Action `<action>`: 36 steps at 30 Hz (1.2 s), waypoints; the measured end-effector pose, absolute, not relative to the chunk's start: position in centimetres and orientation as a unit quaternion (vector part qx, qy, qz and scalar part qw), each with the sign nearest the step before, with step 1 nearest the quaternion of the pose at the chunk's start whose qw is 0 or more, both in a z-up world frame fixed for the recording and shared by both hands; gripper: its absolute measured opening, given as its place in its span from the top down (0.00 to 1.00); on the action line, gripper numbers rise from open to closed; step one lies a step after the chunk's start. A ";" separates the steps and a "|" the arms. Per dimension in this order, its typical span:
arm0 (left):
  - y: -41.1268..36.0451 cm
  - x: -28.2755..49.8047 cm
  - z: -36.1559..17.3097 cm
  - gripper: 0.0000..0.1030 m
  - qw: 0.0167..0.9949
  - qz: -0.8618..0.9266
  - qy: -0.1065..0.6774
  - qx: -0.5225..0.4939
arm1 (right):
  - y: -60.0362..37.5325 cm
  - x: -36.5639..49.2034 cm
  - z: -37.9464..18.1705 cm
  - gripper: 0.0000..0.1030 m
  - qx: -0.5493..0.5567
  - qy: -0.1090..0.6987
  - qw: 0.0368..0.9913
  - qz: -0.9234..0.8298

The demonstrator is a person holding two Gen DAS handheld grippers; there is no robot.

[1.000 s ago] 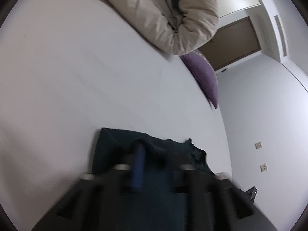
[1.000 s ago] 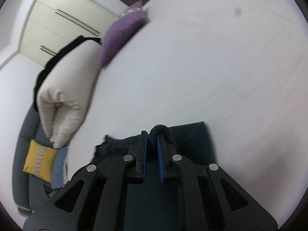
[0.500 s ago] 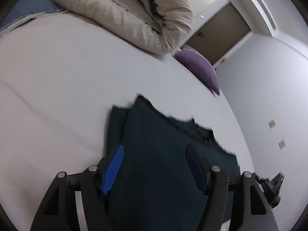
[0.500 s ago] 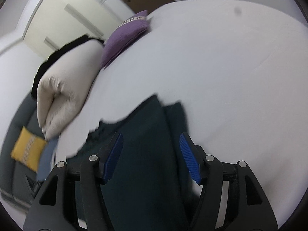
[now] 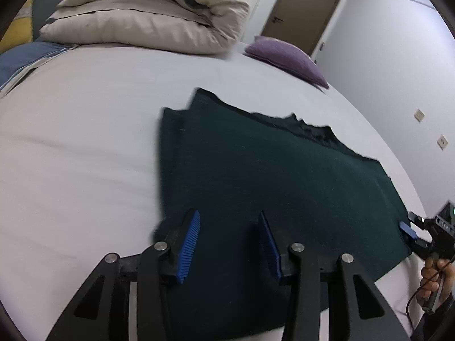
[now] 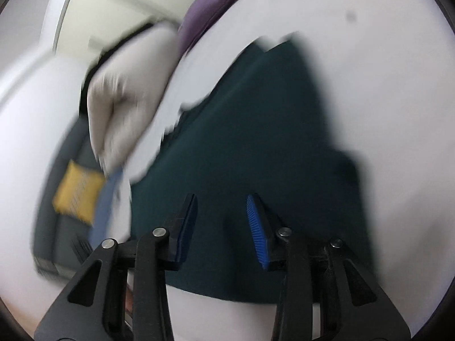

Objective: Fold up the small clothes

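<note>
We see a dark green garment lying flat, folded, on a white bed. Our left gripper and right gripper hover at its near edge, fingers apart and closing, gripping nothing. Far off lie a beige duvet and purple pillow.
</note>
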State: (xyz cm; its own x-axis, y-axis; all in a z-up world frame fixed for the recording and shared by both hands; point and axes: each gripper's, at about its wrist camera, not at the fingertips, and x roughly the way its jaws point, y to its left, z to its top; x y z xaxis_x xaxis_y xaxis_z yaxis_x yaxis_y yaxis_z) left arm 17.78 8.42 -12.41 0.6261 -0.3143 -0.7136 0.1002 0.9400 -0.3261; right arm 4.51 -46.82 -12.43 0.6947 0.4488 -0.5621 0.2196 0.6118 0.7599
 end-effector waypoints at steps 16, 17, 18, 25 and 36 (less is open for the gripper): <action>1.7 14.2 -12.8 0.52 0.880 -0.169 0.421 -0.140 | -31.1 5.4 -16.1 0.65 0.470 0.423 0.758 0.162; 2.7 14.2 -12.8 0.53 0.880 -0.165 0.421 -0.146 | -31.5 5.1 -16.6 0.67 0.480 0.411 0.757 0.167; 3.9 14.0 -12.6 0.53 0.883 -0.157 0.418 -0.147 | -32.0 4.7 -16.7 0.67 0.482 0.405 0.760 0.163; 9.7 13.0 -12.9 0.54 0.885 -0.138 0.410 -0.175 | -42.6 -0.7 -16.7 0.67 0.524 0.321 0.787 0.057; 10.0 11.6 -8.7 0.41 0.909 -0.092 0.377 -0.154 | -53.3 -6.9 -12.3 0.39 0.504 0.269 0.817 -0.079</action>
State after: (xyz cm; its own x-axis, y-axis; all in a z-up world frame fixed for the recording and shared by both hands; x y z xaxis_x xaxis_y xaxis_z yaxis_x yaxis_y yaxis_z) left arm 11.60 10.01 -8.69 0.6989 -0.2838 -0.6566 0.0516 0.9356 -0.3494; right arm -6.87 -53.30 -12.35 0.8428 0.1423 -0.5191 0.4004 0.4788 0.7813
